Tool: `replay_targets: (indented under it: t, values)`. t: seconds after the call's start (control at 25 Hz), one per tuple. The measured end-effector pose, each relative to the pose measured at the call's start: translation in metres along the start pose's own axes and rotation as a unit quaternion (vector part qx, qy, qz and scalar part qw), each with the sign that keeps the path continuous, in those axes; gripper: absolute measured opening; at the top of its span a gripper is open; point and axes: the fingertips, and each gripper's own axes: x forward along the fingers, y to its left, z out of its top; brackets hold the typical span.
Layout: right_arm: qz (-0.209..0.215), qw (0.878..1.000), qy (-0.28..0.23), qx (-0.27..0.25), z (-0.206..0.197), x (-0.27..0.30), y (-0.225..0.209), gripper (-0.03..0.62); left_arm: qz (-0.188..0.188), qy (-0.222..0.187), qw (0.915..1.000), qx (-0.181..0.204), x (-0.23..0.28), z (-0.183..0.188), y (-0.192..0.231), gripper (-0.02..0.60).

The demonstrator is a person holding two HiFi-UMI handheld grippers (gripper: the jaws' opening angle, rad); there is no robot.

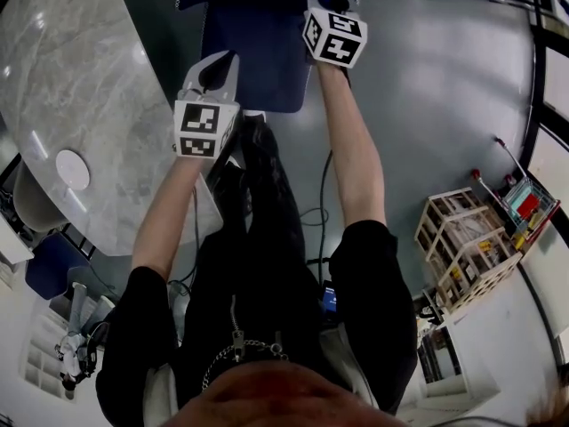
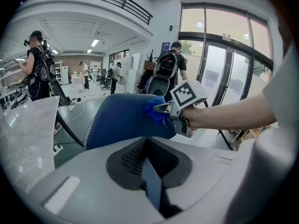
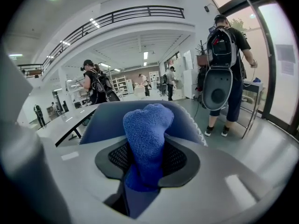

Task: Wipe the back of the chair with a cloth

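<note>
open hall with grey floor (image 1: pixel 427 87) and glass doors; several people are seen standing in the background of both gripper views. a pale marble tabletop (image 1: pixel 80 105) is seen at the left of the head view, and wooden crates (image 1: pixel 462 243) at the right by the wall.

blue chair (image 1: pixel 258 52) is placed just beyond the tabletop's end, straight ahead of the person. its back is seen filling the middle of the left gripper view.

right gripper (image 3: pixel 145 171): jaws are closed on a blue cloth (image 3: pixel 147 129), which is bunched and sticks out past the jaws. in the left gripper view the cloth (image 2: pixel 154 111) is seen laid against the upper edge of the chair back (image 2: pixel 121 118), near its right corner.

left gripper (image 2: pixel 152 171): jaws are drawn together, with nothing held between them. it is held short of the chair, nearer the person than the right gripper (image 1: pixel 327 3), and apart from the tabletop.
</note>
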Motion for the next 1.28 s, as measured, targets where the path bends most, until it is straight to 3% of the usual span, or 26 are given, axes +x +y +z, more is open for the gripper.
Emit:
replay_targets:
  t: [0.24, 0.56, 0.8, 1.28]
  values:
    - [0.117, 0.993, 0.016, -0.021, -0.025, 0.01, 0.088, 0.149, 0.049, -0.003, 0.9983, -0.032, -0.016, -0.013, 0.042, 0.011]
    - [0.263, 0.961, 0.032, -0.086, -0.032, 0.048, 0.218, 0.149, 0.101, 0.011, 0.9931, -0.059, -0.048, -0.037, 0.079, 0.011]
    - [0.285, 0.951, 0.048, -0.111, -0.028, 0.074, 0.254, 0.149, 0.125, 0.017, 0.9891, -0.076, -0.066, -0.058, 0.102, 0.011]
    - [0.266, 0.958, 0.055, -0.09, -0.039, 0.087, 0.226, 0.146, 0.109, 0.026, 0.9906, -0.079, -0.058, -0.07, 0.094, 0.011]
